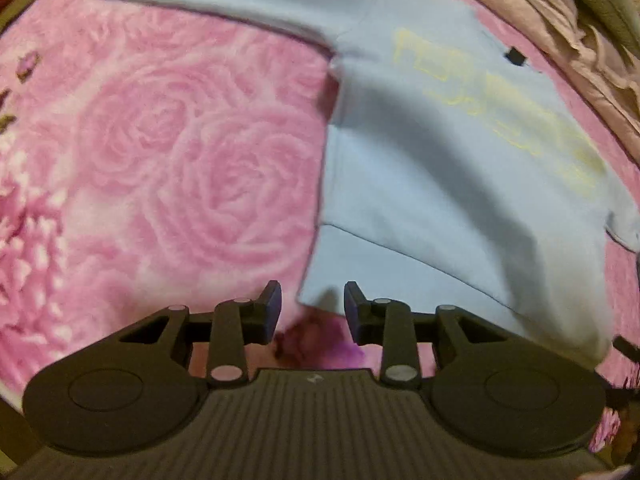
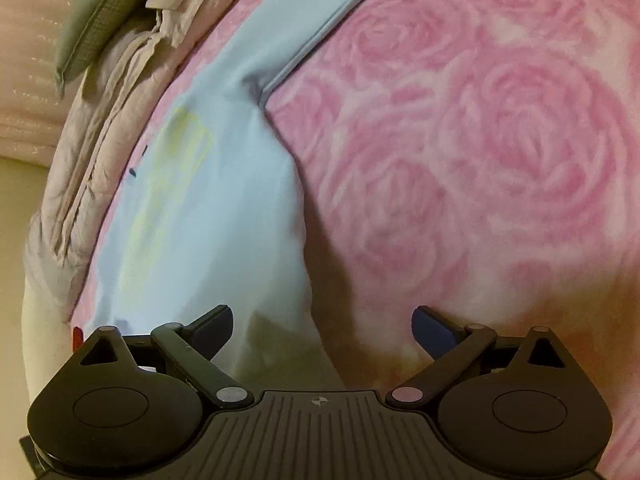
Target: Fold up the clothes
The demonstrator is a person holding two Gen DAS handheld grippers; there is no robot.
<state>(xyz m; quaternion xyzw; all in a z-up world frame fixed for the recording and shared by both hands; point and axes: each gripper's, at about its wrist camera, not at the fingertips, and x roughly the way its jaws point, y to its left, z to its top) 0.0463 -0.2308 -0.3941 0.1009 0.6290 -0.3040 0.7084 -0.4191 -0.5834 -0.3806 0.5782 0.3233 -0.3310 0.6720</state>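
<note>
A light blue long-sleeved top [image 1: 432, 168] with a pale yellow print lies flat on a pink rose-patterned blanket [image 1: 160, 152]. One sleeve stretches out to the upper left. My left gripper [image 1: 313, 304] is open and empty, its jaws a short way apart just above the top's near hem corner. In the right wrist view the same top [image 2: 208, 208] lies at the left, its sleeve running to the top. My right gripper [image 2: 322, 332] is wide open and empty over the top's lower edge, the left finger above the cloth and the right finger above the blanket [image 2: 480, 160].
A bunched mauve-grey quilt [image 2: 100, 120] lies along the far side of the top, with a grey-green pillow [image 2: 100, 12] on it. The quilt also shows in the left wrist view [image 1: 560, 28].
</note>
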